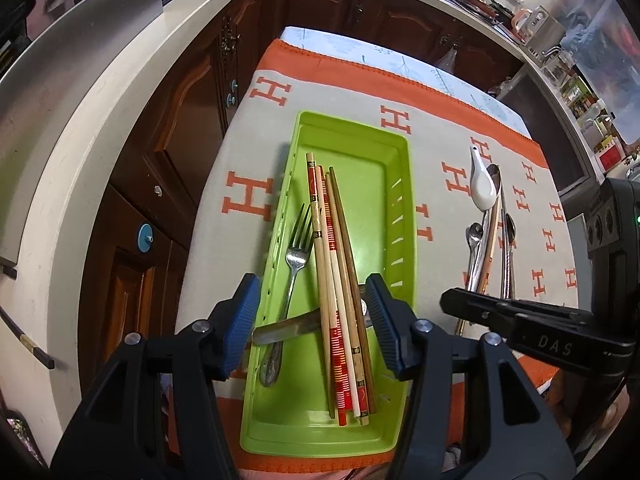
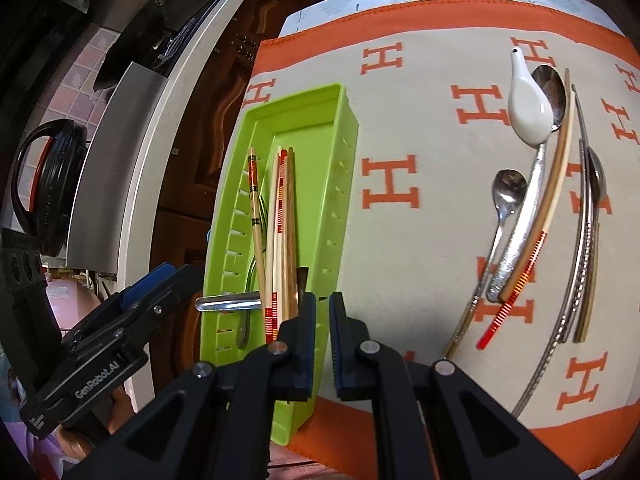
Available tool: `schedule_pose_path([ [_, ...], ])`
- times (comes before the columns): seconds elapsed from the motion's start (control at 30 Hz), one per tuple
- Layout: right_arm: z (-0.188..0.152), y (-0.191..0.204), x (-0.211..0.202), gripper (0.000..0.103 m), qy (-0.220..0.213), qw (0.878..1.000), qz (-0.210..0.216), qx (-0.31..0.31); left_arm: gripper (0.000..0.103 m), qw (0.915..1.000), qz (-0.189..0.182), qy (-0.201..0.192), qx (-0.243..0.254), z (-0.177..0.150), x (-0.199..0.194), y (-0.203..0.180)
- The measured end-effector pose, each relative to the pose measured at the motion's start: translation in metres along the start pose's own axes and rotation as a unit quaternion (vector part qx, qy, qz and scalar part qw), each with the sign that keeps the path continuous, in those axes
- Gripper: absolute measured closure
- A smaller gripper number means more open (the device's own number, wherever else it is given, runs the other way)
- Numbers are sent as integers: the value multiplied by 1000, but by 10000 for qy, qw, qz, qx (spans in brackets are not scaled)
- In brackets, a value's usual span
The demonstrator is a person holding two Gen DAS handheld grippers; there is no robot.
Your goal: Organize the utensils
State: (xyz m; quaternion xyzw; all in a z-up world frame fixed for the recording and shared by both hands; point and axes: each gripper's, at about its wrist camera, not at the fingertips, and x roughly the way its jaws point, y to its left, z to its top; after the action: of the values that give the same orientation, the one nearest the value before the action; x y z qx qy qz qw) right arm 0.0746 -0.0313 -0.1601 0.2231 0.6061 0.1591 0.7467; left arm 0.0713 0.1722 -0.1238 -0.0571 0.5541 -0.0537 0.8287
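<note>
We hold left gripper (image 1: 312,320) low over green tray (image 1: 396,152), jaws spread, gripping nothing, astride chopsticks (image 1: 336,280) and fork (image 1: 296,256) in tray. Right gripper (image 2: 322,344) beside tray's right wall, jaws nearly together, empty. Spoons (image 2: 532,108) wait right of tray on cloth (image 2: 420,120).
</note>
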Motion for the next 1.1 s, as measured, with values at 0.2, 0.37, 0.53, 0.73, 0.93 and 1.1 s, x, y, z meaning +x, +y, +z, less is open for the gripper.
schedule_pose_path([
  [0.2,-5,-4,-10,96,-132,9999,10,-20,53,9999,30,130,-84,-5,7,3],
  [0.37,-7,-15,-18,96,-238,9996,59,106,60,9999,22,127,29,-8,8,-2],
  [0.53,-9,-21,-21,96,-276,9995,80,163,80,9995,110,266,-91,-7,21,5],
  [0.73,-10,-24,-22,96,-294,9994,98,161,89,9982,467,332,-201,-9,33,21],
  [0.93,-10,-24,-22,96,-290,9994,117,158,93,9971,589,481,-105,-22,38,24],
  [1.1,-10,-25,-22,96,-284,9994,116,173,93,9969,571,508,-198,-34,34,27],
])
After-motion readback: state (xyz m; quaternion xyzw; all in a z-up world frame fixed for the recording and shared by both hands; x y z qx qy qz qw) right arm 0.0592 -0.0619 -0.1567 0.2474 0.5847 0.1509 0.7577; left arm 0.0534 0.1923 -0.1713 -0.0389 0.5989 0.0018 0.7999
